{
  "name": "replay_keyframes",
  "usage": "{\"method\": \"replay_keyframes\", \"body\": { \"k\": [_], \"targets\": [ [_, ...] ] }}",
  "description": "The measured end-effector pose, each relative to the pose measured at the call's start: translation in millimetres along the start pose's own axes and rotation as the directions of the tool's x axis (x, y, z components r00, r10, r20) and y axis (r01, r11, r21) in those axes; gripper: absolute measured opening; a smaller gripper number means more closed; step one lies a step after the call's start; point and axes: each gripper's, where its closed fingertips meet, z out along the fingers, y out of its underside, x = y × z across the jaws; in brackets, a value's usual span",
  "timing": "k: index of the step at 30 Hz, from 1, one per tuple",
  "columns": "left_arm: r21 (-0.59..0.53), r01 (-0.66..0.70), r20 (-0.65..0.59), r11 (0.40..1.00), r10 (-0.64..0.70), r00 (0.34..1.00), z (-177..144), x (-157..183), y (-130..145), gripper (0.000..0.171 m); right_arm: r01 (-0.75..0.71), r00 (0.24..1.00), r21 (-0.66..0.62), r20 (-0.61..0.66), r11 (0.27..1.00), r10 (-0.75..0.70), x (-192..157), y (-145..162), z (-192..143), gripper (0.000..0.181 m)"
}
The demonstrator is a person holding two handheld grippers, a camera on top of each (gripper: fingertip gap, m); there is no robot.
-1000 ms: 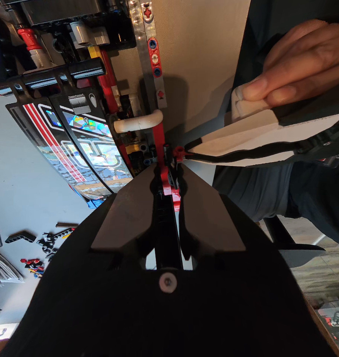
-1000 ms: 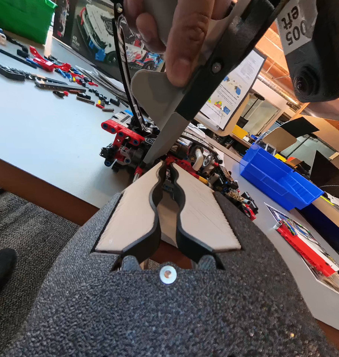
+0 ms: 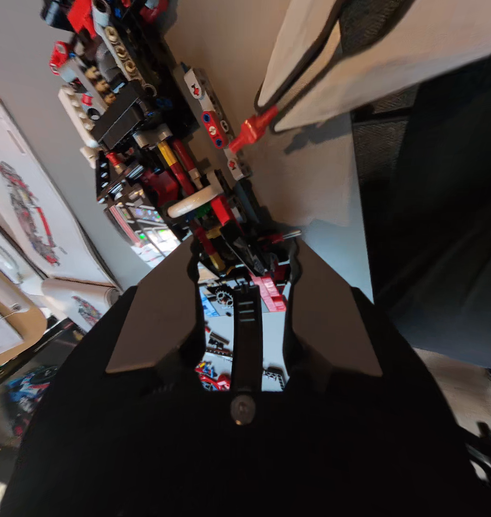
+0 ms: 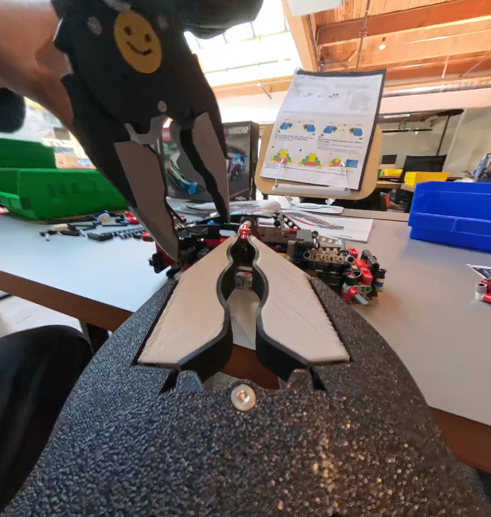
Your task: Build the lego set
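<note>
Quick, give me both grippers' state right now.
Left gripper: open, fingers spread over the lego car, holding nothing.
Right gripper: shut on a small red pin.

Both wrist cameras close, sharing the model (image 4: 317, 251) — left blurred.

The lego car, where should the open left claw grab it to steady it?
Likely across the end under the left claw, down from above: the lego car lies flat on the table, and the right claw, shut on a red pin, fills the near side.
</note>
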Motion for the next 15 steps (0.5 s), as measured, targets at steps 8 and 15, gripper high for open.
{"method": "replay_keyframes", "body": {
  "k": [8, 15],
  "targets": [
    [0.573, 0.292, -0.069, 0.766, -0.310, 0.948, -101.6, -8.7, -29.0, 0.077, -0.298, 0.937, 0.069, 0.212, 0.952, 0.278, 11.0, -32.5, -3.0, 0.000],
    [0.749, 0.454, -0.255, 0.482, -0.423, 0.869, -115.8, 28.9, -14.2, 0.023, -0.436, 0.660, -0.103, 0.638, 0.894, 0.396, -22.9, -82.1, -13.9, 0.001]
  ]
}}
